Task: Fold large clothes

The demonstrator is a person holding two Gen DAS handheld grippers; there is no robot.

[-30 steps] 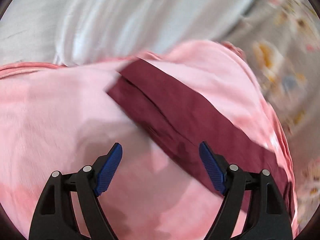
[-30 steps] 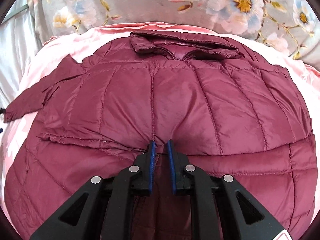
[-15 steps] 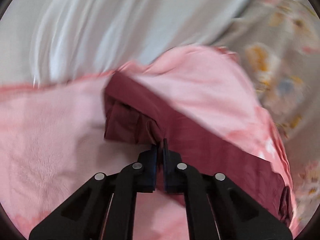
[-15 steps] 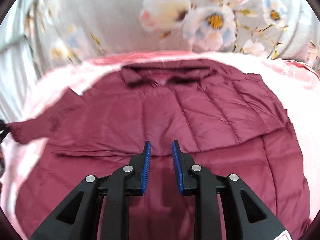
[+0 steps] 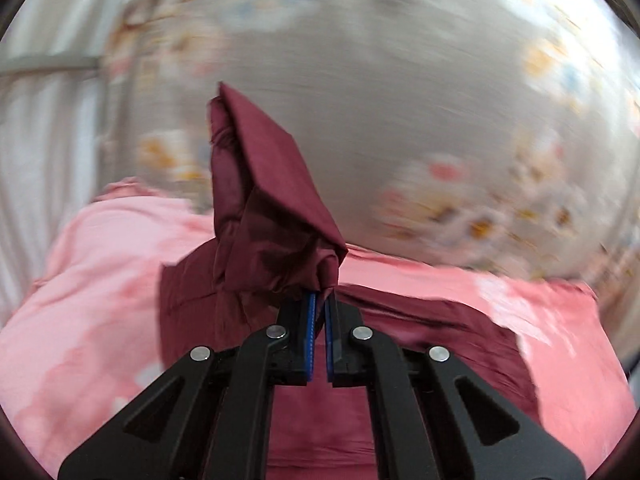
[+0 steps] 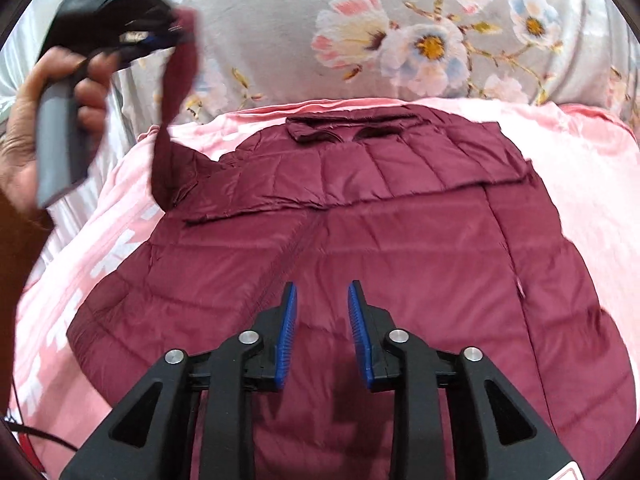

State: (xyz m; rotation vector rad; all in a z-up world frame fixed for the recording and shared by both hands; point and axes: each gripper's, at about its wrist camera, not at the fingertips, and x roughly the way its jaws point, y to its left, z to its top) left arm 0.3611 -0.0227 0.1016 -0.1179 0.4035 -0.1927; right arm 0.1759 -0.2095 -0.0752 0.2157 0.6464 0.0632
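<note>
Left gripper [image 5: 319,300] clamped on sleeve [image 5: 272,208], upper left in right view; right gripper [image 6: 322,312] just opening, empty, over jacket [image 6: 360,240] mid-frame; swing sleeve across chest, keep taut

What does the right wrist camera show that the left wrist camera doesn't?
Only the right wrist view shows the person's hand and the quilted maroon puffer jacket's collar, with the right hand-held gripper open above the jacket body. Only the left wrist view shows the left hand-held gripper pinching the maroon sleeve close up. Both show the pink blanket and floral bedding.
</note>
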